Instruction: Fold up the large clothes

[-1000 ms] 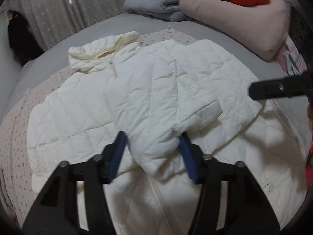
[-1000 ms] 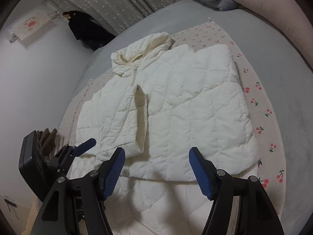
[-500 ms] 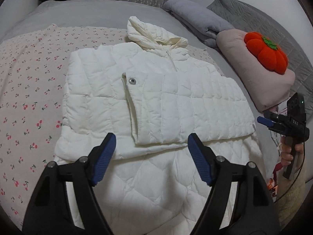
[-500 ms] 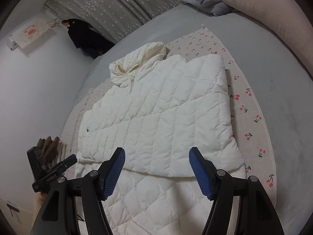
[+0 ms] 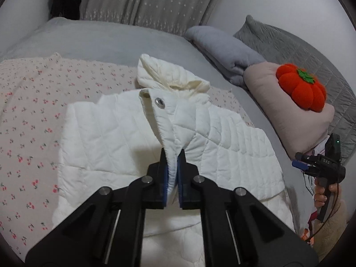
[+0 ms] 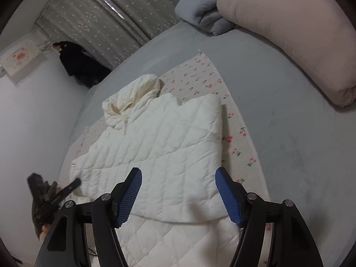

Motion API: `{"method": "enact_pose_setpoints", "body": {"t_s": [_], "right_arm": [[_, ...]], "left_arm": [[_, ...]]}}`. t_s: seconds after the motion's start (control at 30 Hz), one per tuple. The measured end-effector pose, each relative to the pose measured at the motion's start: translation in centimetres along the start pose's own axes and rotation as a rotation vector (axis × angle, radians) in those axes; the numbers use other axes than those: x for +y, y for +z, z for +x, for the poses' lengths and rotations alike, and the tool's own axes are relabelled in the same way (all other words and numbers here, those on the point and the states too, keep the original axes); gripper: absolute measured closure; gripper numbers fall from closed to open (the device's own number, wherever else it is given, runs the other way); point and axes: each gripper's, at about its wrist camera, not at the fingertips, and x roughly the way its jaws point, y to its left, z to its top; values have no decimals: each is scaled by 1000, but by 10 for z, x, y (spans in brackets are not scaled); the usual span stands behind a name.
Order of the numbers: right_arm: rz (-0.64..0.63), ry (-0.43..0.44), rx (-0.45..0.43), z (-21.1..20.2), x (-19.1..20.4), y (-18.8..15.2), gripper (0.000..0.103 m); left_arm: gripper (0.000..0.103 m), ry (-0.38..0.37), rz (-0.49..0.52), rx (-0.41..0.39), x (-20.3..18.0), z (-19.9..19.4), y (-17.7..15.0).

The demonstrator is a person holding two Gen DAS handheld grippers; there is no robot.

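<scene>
Blue-padded fingers (image 5: 164,175) of the left gripper (image 5: 172,173) are clamped tight on a flap of the white quilted jacket (image 5: 111,138), pinching the sleeve cuff (image 5: 162,120) whose metal snap (image 5: 159,101) sits just above the pinch. That cuff rises from the folded body of the jacket, which lies spread on a cherry-print sheet (image 5: 26,102) over the grey bed (image 5: 100,42), hood (image 5: 169,77) pointing toward the curtains (image 5: 144,0). In its own view the right gripper (image 6: 179,195) hangs over the jacket's lower edge with its jaws spread wide and nothing between them. To the side rest a folded grey blanket (image 5: 227,51), a pink pillow (image 5: 289,120) and an orange pumpkin cushion (image 5: 300,89) on top of it. A hand (image 5: 322,193) grips the right gripper's handle at the left view's edge.
</scene>
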Motion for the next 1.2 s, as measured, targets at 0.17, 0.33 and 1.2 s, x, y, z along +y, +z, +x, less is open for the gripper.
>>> {"method": "enact_pose_setpoints", "body": {"t_s": [0.17,0.33,1.2], "right_arm": [[60,-1,16,50,-9,21,41],[-44,-283,25,120,-1,19,82],[-89,-22,85,97,87,116,21]], "left_arm": [[93,140,-21,118,36,35,-17],[80,174,-2,124,54,63,-50],[20,172,50,276,53,98,151]]}}
